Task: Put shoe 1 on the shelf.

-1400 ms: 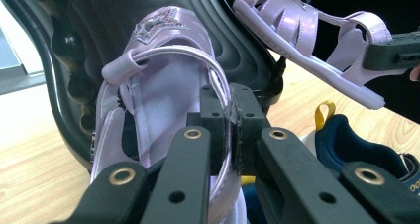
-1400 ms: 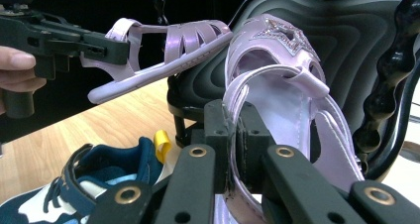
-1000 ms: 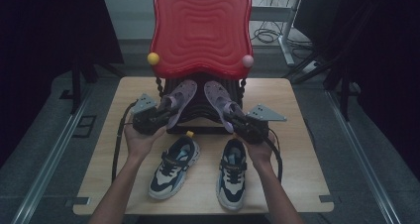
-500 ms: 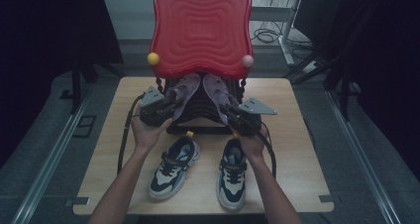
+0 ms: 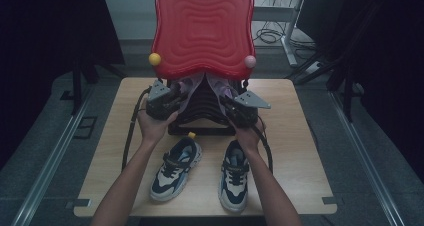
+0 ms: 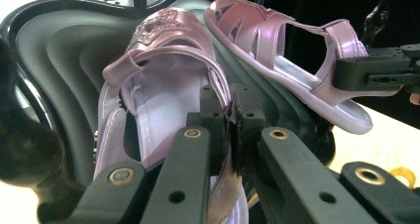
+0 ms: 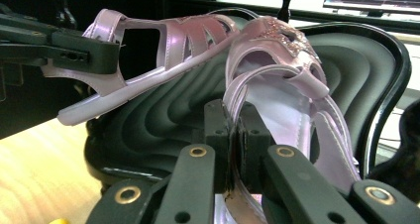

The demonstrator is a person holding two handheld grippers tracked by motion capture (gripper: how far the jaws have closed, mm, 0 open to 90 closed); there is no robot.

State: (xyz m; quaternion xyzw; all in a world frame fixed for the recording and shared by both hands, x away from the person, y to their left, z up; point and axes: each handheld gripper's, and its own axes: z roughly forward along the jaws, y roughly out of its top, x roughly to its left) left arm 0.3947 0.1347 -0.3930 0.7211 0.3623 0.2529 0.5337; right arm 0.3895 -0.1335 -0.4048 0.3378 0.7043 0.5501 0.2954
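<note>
Clamping pink sandals (image 5: 220,88), both claws (image 5: 200,102) crowd under the red lid (image 5: 202,31), sneakers (image 5: 175,168) behind.

Under the red tray (image 5: 202,31), the left gripper (image 5: 161,102) and right gripper (image 5: 240,108) each grip a pink sandal (image 5: 220,86) (largely hidden). Two sneakers (image 5: 176,168) lie on the wooden table (image 5: 300,156).

Left gripper (image 5: 172,102) and right gripper (image 5: 231,108): black bodies, grey three-cornered top plates. Jaws black, brass-ringed rivets. Black cables trail back; forearms unsleeved.
</note>
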